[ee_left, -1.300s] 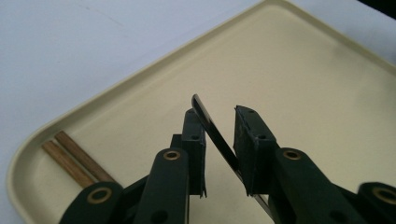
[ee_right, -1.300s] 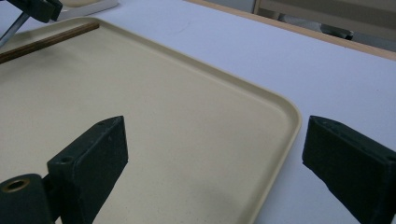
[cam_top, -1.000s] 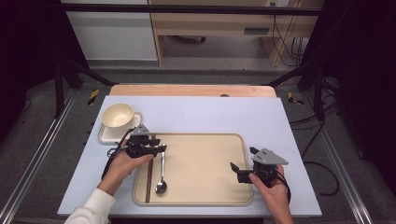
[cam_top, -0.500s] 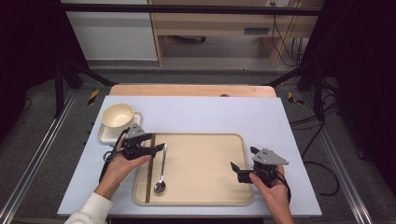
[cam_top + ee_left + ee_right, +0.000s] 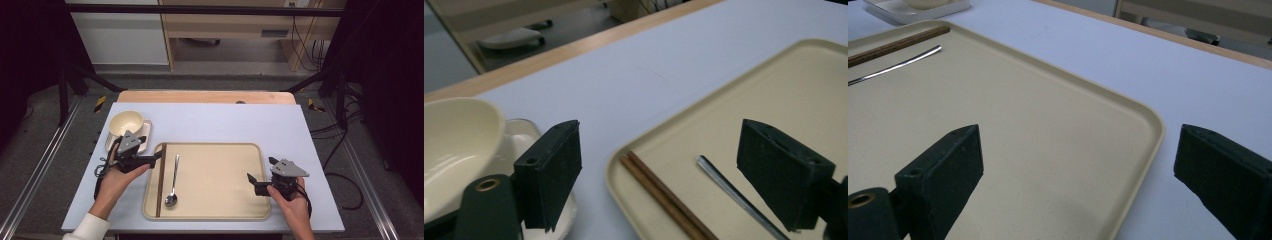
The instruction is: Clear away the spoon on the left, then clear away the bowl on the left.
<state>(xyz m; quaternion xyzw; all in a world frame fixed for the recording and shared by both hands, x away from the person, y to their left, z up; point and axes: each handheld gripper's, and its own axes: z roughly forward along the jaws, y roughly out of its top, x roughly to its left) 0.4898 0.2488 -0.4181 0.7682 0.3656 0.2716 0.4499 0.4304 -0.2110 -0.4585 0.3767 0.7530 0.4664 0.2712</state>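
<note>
A beige tray [image 5: 215, 170] lies in the middle of the table. A metal spoon [image 5: 173, 182] and a pair of brown chopsticks [image 5: 160, 180] lie along its left side. My left gripper [image 5: 155, 159] hovers at the tray's left rim, and its jaws have just been opening; they stand wide apart with nothing held. In the left gripper view the chopsticks [image 5: 664, 197] and the spoon handle [image 5: 734, 195] lie on the tray below the left gripper [image 5: 664, 175]. My right gripper [image 5: 260, 169] is open over the tray's right edge [image 5: 1148, 125], holding nothing.
A cream bowl [image 5: 125, 123] sits on a white square plate [image 5: 145, 140] just behind my left hand, off the tray's far-left corner. The pale blue mat [image 5: 225, 120] covers the table, with a wooden strip [image 5: 200, 96] at its far edge.
My left gripper has opened and drawn back to the left, off the spoon's handle; the spoon stays lying on the tray. The right gripper has not moved.
</note>
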